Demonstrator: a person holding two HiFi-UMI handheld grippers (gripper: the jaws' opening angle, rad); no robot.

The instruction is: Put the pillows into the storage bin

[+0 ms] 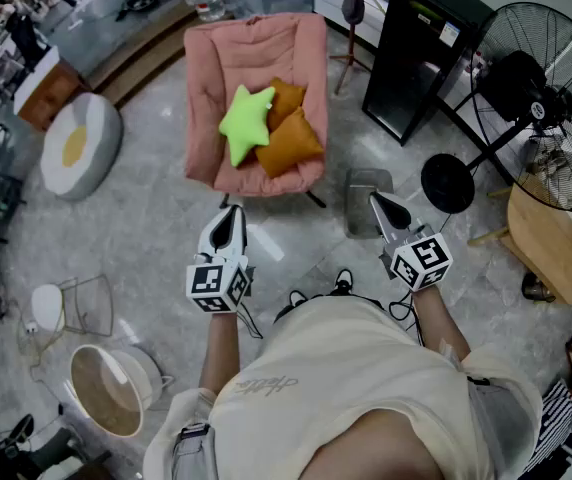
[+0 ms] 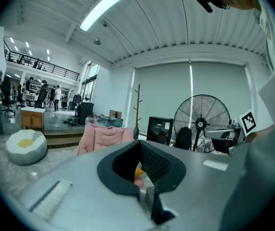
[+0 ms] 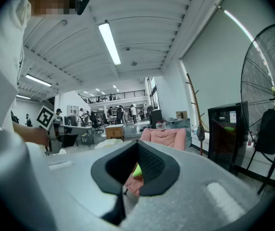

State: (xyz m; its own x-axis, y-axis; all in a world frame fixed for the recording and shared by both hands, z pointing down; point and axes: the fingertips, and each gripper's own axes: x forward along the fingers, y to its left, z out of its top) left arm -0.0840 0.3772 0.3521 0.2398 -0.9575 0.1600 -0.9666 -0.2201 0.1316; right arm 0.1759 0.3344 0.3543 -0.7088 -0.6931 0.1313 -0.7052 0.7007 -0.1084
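A green star pillow [image 1: 246, 120] and two orange pillows [image 1: 288, 133] lie on the seat of a pink chair [image 1: 216, 68] ahead of me. My left gripper [image 1: 230, 211] is shut and holds nothing; it is held just short of the chair's front edge. My right gripper [image 1: 374, 198] is also shut with nothing in it, over a grey box [image 1: 361, 213] to the chair's right. In the left gripper view the pink chair [image 2: 106, 136] stands beyond the shut jaws. A bit of green pillow [image 3: 137, 170] shows past the shut jaws in the right gripper view.
A round woven basket [image 1: 111, 388] stands on the floor at my lower left, beside a wire stool [image 1: 84, 303]. A black cabinet [image 1: 421, 53], a standing fan [image 1: 546, 103] and a wooden table [image 1: 546, 243] are to the right. An egg-shaped cushion [image 1: 81, 143] lies left.
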